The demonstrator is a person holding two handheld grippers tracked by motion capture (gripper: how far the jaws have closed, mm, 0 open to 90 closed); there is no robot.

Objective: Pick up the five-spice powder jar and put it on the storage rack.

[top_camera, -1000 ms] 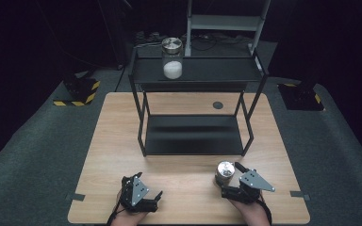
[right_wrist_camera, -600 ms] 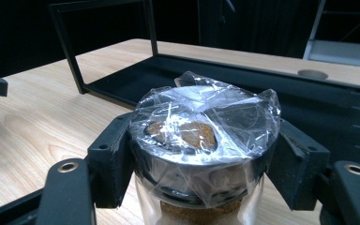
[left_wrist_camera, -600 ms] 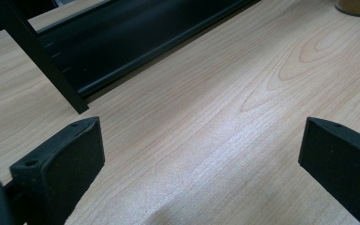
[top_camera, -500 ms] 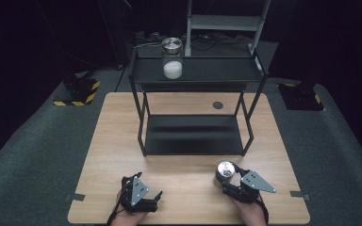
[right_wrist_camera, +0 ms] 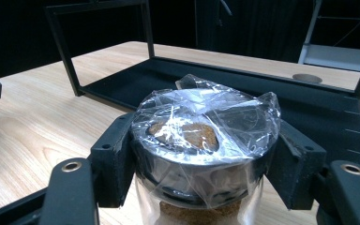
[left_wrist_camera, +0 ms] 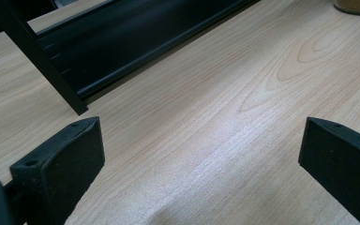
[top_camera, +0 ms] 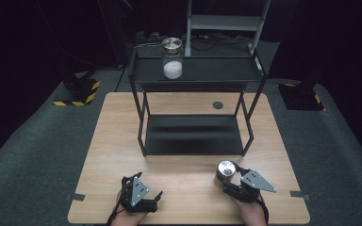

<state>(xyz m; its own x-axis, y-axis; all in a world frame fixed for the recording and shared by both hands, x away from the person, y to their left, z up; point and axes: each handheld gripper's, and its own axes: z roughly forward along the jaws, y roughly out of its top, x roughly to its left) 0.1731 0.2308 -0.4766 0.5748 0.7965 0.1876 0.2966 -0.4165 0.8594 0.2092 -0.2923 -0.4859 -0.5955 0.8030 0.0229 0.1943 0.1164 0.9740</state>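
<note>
My right tongs (right_wrist_camera: 201, 154) have just clamped shut on the glass jar with the plastic-wrapped metal lid (right_wrist_camera: 205, 136) — it stands on the pale wooden worktop (top_camera: 184, 165), near the black metal shelf rack (top_camera: 193, 136). Left tongs (left_wrist_camera: 201, 154) gape, holding nothing.

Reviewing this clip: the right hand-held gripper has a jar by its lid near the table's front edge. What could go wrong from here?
1. The right hand-held gripper, whose jaws have just closed, grips the jar over loose plastic wrap; the film may slip and the jar drop.
2. Lifting by the lid alone could loosen it from the glass.
3. The black shelf frame stands just ahead; a jar carried forward may strike its rail or legs.
</note>
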